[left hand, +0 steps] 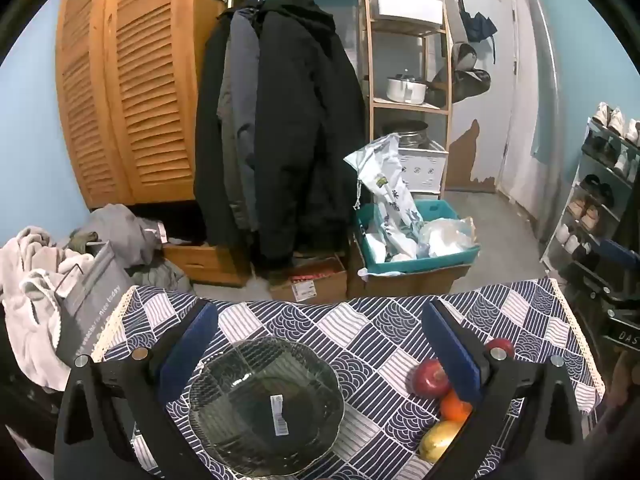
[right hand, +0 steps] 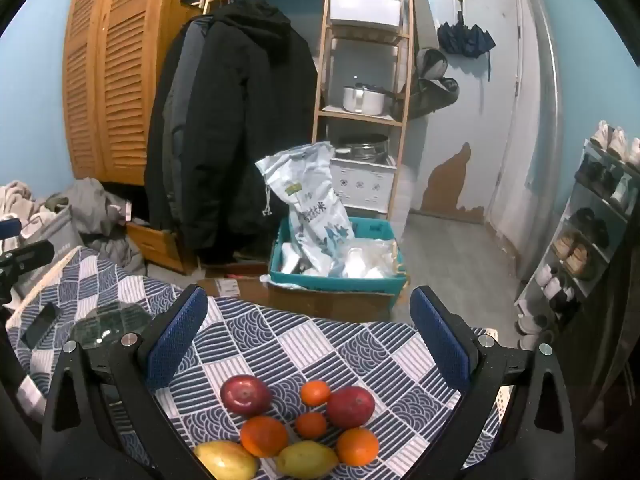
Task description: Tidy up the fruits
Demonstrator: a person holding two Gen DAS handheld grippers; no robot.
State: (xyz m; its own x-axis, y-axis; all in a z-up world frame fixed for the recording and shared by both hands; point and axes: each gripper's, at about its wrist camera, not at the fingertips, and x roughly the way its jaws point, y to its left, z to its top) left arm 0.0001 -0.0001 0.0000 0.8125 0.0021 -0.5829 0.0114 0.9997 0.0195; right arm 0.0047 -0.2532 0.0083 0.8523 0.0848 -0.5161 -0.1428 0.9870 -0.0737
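Observation:
A clear glass plate (left hand: 266, 404) lies on the patterned tablecloth (left hand: 360, 328) under my open, empty left gripper (left hand: 320, 344). In the left wrist view a red apple (left hand: 430, 378), an orange (left hand: 454, 406) and a yellow fruit (left hand: 438, 440) lie right of the plate, partly hidden by the right finger. In the right wrist view several fruits lie in a cluster: a red apple (right hand: 245, 395), a second red apple (right hand: 351, 407), oranges (right hand: 264, 436), small tangerines (right hand: 315, 393) and two yellow fruits (right hand: 306, 460). My right gripper (right hand: 308, 332) is open and empty above them. The plate (right hand: 108, 324) is at the left.
A dark phone (right hand: 40, 324) lies on the cloth at the far left. Beyond the table's far edge stand a teal bin (right hand: 336, 276) on cardboard boxes, hanging coats (left hand: 276, 132), a wooden shelf (left hand: 408, 80) and a shoe rack (right hand: 592, 240).

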